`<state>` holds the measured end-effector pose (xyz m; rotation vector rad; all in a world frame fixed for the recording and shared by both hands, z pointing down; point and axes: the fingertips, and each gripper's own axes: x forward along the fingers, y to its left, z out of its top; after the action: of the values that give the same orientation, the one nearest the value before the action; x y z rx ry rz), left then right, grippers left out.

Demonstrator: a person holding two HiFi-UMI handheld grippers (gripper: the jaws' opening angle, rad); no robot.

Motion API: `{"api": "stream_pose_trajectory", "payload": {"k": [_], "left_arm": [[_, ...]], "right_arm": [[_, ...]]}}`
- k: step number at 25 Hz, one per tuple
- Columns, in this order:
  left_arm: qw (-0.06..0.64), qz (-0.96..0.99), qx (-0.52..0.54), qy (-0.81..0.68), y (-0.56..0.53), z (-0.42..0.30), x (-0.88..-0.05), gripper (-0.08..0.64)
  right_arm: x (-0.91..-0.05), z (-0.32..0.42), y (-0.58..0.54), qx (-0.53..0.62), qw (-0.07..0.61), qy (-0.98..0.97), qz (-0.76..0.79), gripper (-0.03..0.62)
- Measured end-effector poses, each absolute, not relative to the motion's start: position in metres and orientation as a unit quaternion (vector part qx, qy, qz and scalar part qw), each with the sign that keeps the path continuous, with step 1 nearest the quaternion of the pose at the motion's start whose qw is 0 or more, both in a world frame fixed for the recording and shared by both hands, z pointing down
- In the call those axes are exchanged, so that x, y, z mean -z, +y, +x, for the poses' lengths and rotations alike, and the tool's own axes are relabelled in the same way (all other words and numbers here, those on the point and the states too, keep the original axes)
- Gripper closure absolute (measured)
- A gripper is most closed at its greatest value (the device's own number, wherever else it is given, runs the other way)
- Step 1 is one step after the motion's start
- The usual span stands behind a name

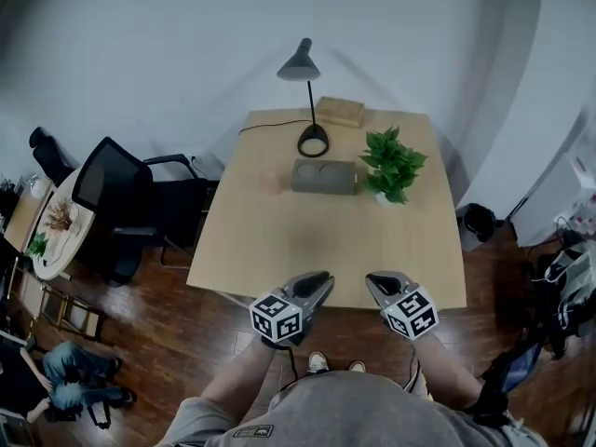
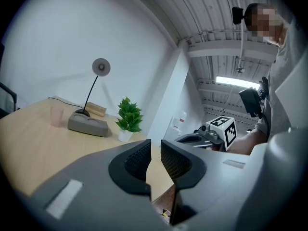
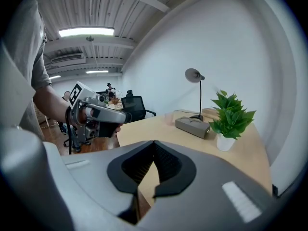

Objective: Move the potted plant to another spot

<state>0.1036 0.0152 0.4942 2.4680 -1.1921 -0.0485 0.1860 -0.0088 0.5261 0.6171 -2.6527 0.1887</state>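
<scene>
The potted plant [image 1: 393, 164], green leaves in a small white pot, stands upright at the far right of the wooden table [image 1: 279, 240]. It also shows in the left gripper view [image 2: 129, 118] and the right gripper view [image 3: 231, 117]. Both grippers hover side by side over the table's near edge, well short of the plant. My left gripper [image 1: 318, 281] [image 2: 155, 147] is open by a narrow gap with nothing between its jaws. My right gripper [image 1: 376, 281] [image 3: 154, 143] is shut with its tips touching and holds nothing.
A grey block [image 1: 324, 176] with two round hollows lies just left of the plant. Behind it stand a black desk lamp [image 1: 307, 101] and a wooden box [image 1: 340, 111]. A pale cup [image 2: 57, 115] stands near the block. A black office chair [image 1: 116, 198] is left of the table.
</scene>
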Motion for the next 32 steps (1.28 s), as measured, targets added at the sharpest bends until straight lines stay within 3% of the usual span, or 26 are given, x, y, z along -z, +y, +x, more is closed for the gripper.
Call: {"api": "stream_pose_trajectory", "payload": {"k": [32], "left_arm": [[0.185, 0.876, 0.020, -0.444, 0.008, 0.111, -0.490, 0.512]], "right_arm": [[-0.513, 0.196, -0.018, -0.047, 0.199, -0.946, 0.252, 0.586]]}}
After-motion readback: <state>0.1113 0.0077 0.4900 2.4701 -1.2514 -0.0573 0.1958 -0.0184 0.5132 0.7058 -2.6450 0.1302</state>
